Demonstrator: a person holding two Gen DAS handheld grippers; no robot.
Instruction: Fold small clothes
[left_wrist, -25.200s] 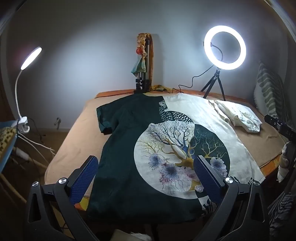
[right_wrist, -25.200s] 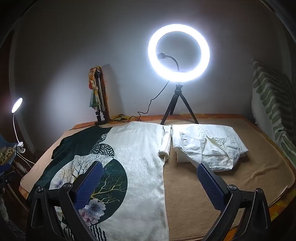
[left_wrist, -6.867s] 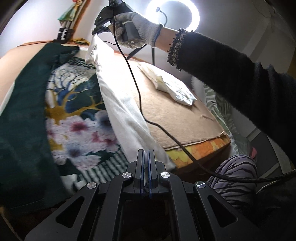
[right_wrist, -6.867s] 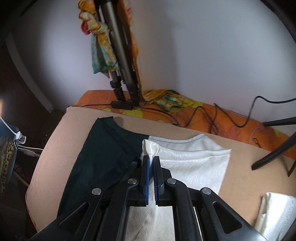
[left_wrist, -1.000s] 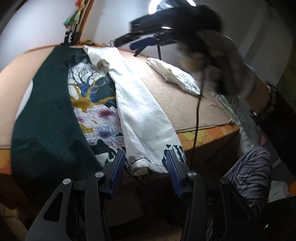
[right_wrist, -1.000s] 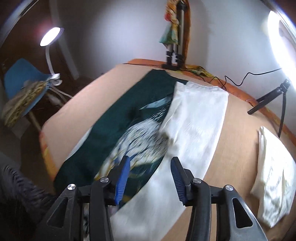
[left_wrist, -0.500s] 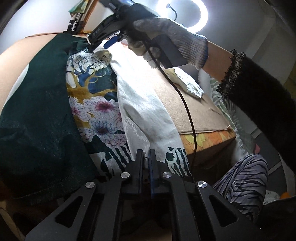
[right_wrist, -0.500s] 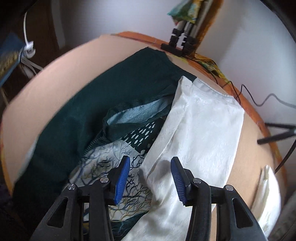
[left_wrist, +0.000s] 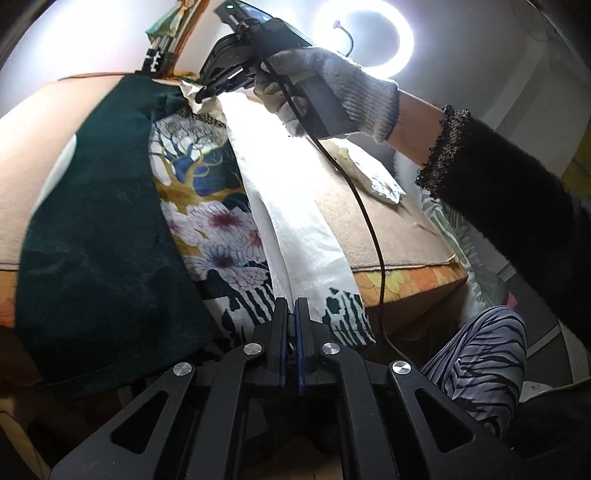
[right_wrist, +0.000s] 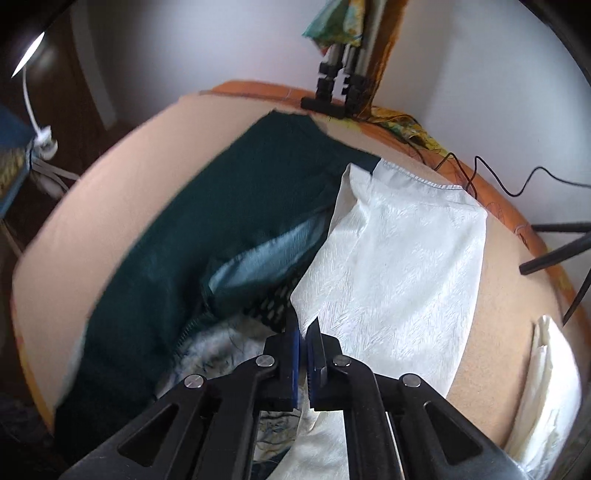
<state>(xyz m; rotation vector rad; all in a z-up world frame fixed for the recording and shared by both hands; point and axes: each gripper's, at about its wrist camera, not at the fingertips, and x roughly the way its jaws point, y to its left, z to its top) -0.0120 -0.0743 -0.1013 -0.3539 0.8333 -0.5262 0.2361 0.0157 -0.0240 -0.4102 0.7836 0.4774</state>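
Observation:
A dark green and white shirt (left_wrist: 110, 236) with a tree-and-flower print lies on the tan bed, its white right side folded over lengthwise (left_wrist: 295, 206). My left gripper (left_wrist: 291, 306) is shut on the shirt's bottom hem at the near bed edge. My right gripper (right_wrist: 303, 328) is shut on the folded white edge of the shirt (right_wrist: 399, 266) near the collar; it also shows in the left wrist view (left_wrist: 205, 96), held by a gloved hand.
A folded white garment (right_wrist: 550, 391) lies on the bed (right_wrist: 122, 162) to the right. A ring light (left_wrist: 365, 40) on a tripod and a stand (right_wrist: 340, 88) sit at the far edge. Cables run along the back. A desk lamp (right_wrist: 29, 55) stands at left.
My right gripper has closed on the shirt's white fold near the collar. My left gripper stays shut on the hem and has lifted slightly.

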